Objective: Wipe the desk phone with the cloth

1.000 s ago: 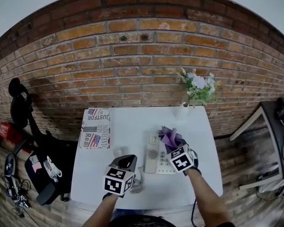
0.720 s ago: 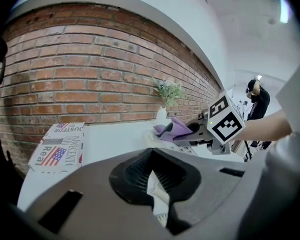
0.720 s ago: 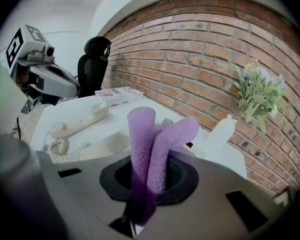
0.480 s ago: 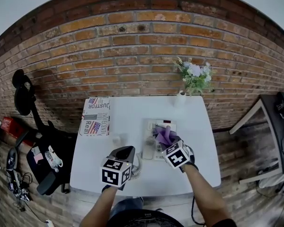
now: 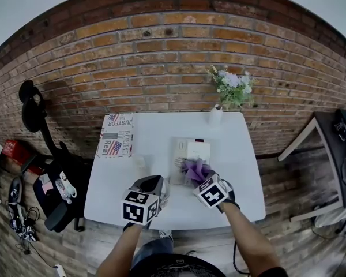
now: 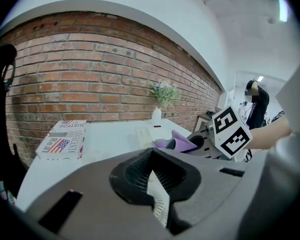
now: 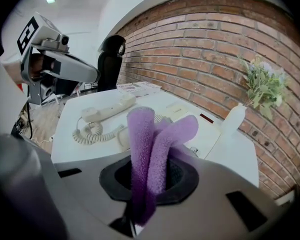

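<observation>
The white desk phone (image 5: 193,152) sits mid-table with its handset (image 5: 177,159) along its left side. In the right gripper view the handset (image 7: 107,106) and coiled cord (image 7: 97,131) lie left of the phone base (image 7: 195,124). My right gripper (image 5: 203,179) is shut on a purple cloth (image 5: 196,168), which hangs over the phone's near edge. The cloth (image 7: 152,149) sticks up between the jaws in two folds. My left gripper (image 5: 153,186) hovers above the near table, left of the phone, jaws together and empty. It shows again at the upper left of the right gripper view (image 7: 90,76).
A printed book (image 5: 116,142) lies at the table's (image 5: 242,172) far left. A white vase (image 5: 215,116) with flowers (image 5: 229,85) stands at the far edge by the brick wall. A black office chair (image 5: 52,178) is left, another desk (image 5: 323,137) right.
My right gripper has drawn the cloth back over the phone, from the keypad toward its near edge. The left gripper has stayed about where it was. The head view has shifted.
</observation>
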{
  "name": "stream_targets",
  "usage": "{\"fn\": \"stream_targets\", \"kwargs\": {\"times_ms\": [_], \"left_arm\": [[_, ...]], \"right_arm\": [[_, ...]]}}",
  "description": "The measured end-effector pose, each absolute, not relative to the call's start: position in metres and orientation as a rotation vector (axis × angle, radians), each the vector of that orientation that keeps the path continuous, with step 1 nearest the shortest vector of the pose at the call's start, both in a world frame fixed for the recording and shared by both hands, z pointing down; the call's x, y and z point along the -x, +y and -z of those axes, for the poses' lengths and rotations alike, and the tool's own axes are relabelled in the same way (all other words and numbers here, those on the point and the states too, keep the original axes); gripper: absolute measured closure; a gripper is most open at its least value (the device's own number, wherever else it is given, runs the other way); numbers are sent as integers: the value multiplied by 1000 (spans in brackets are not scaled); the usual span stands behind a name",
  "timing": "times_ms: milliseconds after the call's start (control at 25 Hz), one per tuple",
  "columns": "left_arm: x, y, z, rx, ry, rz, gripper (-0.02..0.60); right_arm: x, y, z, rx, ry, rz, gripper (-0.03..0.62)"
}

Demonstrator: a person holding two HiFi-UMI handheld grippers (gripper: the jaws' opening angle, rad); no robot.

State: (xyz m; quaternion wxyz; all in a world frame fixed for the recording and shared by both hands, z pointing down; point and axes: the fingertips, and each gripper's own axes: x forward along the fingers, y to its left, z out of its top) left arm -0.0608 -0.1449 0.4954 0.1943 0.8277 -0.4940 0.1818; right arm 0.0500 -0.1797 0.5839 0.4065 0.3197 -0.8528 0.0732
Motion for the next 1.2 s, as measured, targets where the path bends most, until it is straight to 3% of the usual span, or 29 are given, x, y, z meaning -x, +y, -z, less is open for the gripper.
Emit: {"fn": "stream_targets", "kwargs": {"times_ms": [640,1200], "left_arm": [[56,-122,-505,-2301,-1389,-520,577],[65,-158,-508,-2317,-1366,-522,577]], "right_arm": [[-51,-122,-595,-607,-2168,-230,546],[-51,-190,-503,-764,-2308,-135,546]]}}
